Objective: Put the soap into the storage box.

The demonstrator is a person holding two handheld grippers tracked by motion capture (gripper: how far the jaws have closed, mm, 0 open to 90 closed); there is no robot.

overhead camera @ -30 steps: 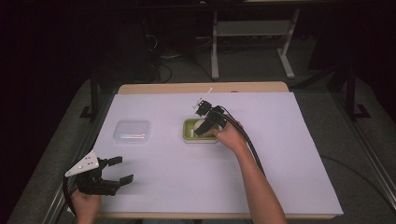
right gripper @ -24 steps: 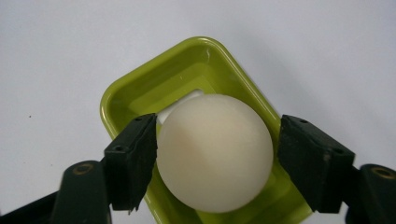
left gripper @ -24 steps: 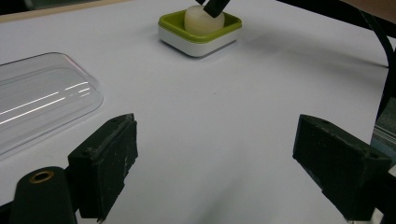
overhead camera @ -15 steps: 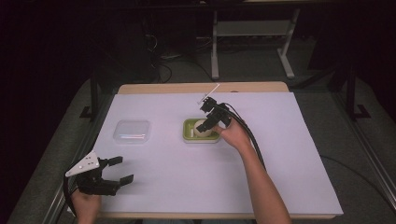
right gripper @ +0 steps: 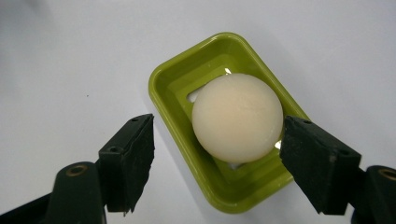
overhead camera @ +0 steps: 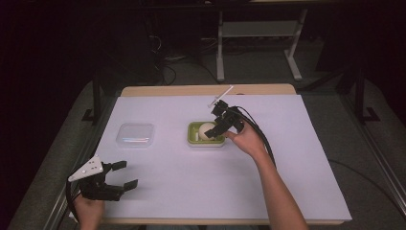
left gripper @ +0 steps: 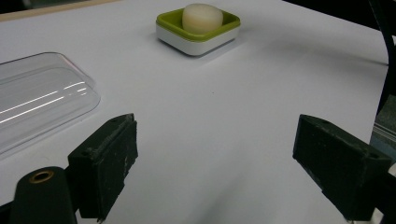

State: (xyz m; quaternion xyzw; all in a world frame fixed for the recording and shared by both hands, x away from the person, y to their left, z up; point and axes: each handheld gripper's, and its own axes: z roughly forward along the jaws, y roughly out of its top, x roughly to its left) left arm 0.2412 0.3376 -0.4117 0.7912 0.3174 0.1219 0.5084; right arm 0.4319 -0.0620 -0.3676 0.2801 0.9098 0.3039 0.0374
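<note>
A green soap dish (overhead camera: 191,135) stands near the middle of the white table with a round cream soap (overhead camera: 207,130) lying in it. My right gripper (overhead camera: 219,128) hovers just above the dish's right side. In the right gripper view it (right gripper: 218,140) is open, its jaws wide on either side of the soap (right gripper: 237,117) and clear of the dish (right gripper: 173,70). My left gripper (overhead camera: 125,174) rests open at the front left with nothing in it (left gripper: 215,158). Its view shows the dish (left gripper: 206,36) and soap (left gripper: 202,17) farther off.
A clear plastic lid (overhead camera: 136,134) lies flat to the left of the dish, close to the left gripper's left jaw in the left gripper view (left gripper: 37,100). A black cable (overhead camera: 261,136) trails along the right forearm. The wooden table edge (overhead camera: 191,90) runs along the back.
My right gripper has eased slightly up and to the right over the dish, and the soap now shows in the high view. The left gripper has not moved.
</note>
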